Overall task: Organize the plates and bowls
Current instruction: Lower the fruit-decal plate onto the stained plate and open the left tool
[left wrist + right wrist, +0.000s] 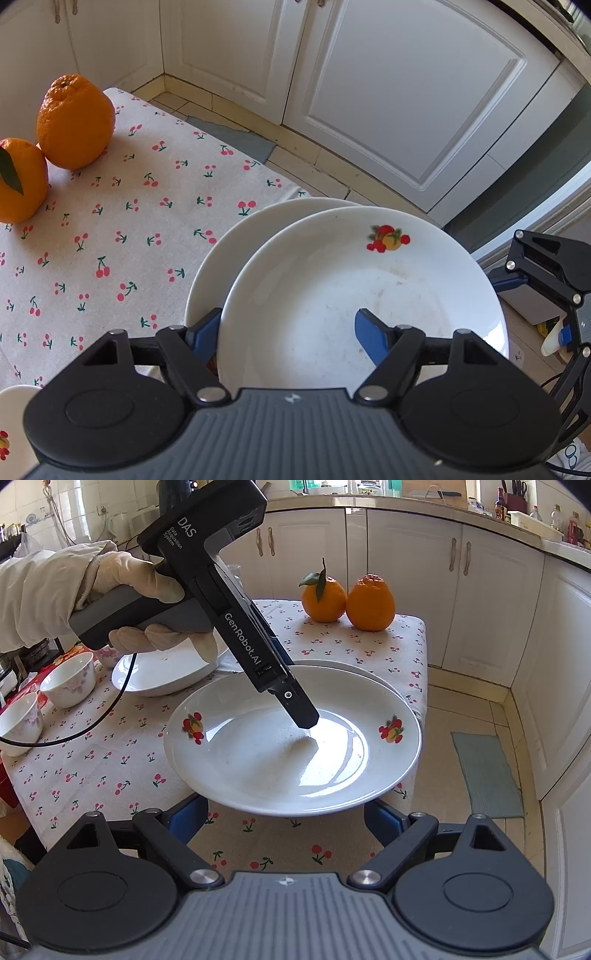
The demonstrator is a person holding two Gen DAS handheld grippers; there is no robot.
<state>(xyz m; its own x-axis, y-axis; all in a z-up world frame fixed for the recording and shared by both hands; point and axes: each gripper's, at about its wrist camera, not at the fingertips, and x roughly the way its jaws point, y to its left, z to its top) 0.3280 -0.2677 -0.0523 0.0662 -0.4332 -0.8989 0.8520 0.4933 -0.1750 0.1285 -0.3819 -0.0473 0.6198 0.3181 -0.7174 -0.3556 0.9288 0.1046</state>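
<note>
The top plate (pixel 291 749) is round, white and shiny, with little fruit pictures on its rim. It sits on a second white plate (pixel 221 251), which peeks out from under it at the corner of the bench (pixel 110 768). The bench wears a soft cloth with tiny red cherries printed all over.

The left gripper (pixel 288 332) has its jaws clamped on the top plate's rim: one blue finger (pixel 371 338) lies inside the dish and the other is under the edge. A gloved hand (pixel 144 590) holds its dark handle (the glove looks pale and thin).

The right gripper (pixel 286 821) has its jaws wide apart, just below the near edge of the plate, and I cannot tell if they touch it.

Farther back are another white dish (pixel 162 674), small flowered bowls (pixel 70 679) and two bumpy oranges (pixel 347 598). White cupboards (pixel 406 583) stand behind.
</note>
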